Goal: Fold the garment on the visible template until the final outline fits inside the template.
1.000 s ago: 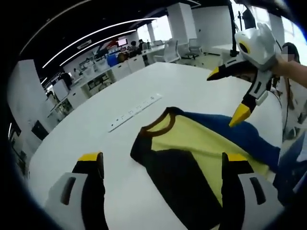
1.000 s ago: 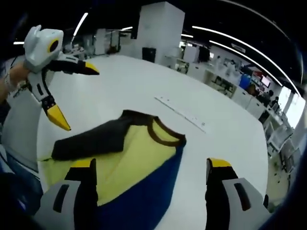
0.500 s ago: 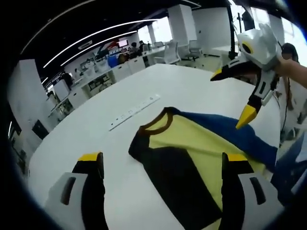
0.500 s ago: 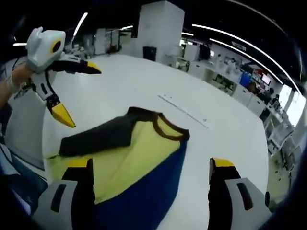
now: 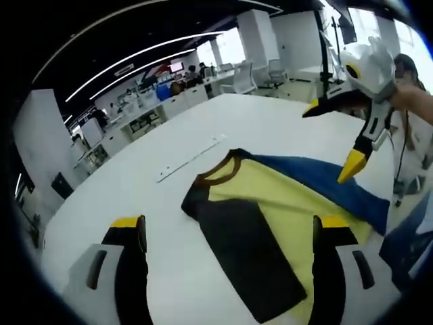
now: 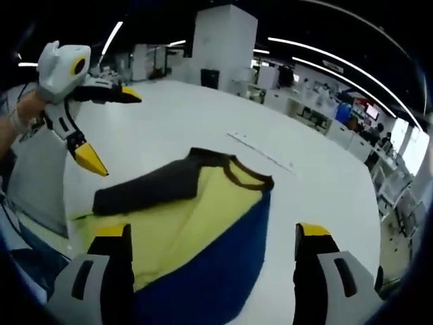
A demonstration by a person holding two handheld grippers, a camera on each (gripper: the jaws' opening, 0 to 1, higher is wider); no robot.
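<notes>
A shirt (image 5: 270,203) lies flat on the white table (image 5: 257,122). It has a yellow body, a brown collar, a blue side, and a black sleeve (image 5: 247,247) folded across the front. My left gripper (image 5: 230,227) hovers open above its near edge, holding nothing. The right gripper (image 5: 331,139) hangs open over the blue side, held by a hand. In the right gripper view the same shirt (image 6: 203,203) lies below my open right gripper (image 6: 211,231), with the black sleeve (image 6: 145,193) to the left. The left gripper (image 6: 111,128) is open above the table, left of the sleeve.
A long white strip (image 5: 189,157) lies on the table beyond the collar, seen too as a strip (image 6: 260,152). Office desks and chairs (image 5: 240,71) stand behind the table. A white pillar (image 6: 223,40) rises at the back. The table edge runs close by the blue side.
Both views have drifted slightly with the hands. The shirt lies as before, and both grippers stay open above it.
</notes>
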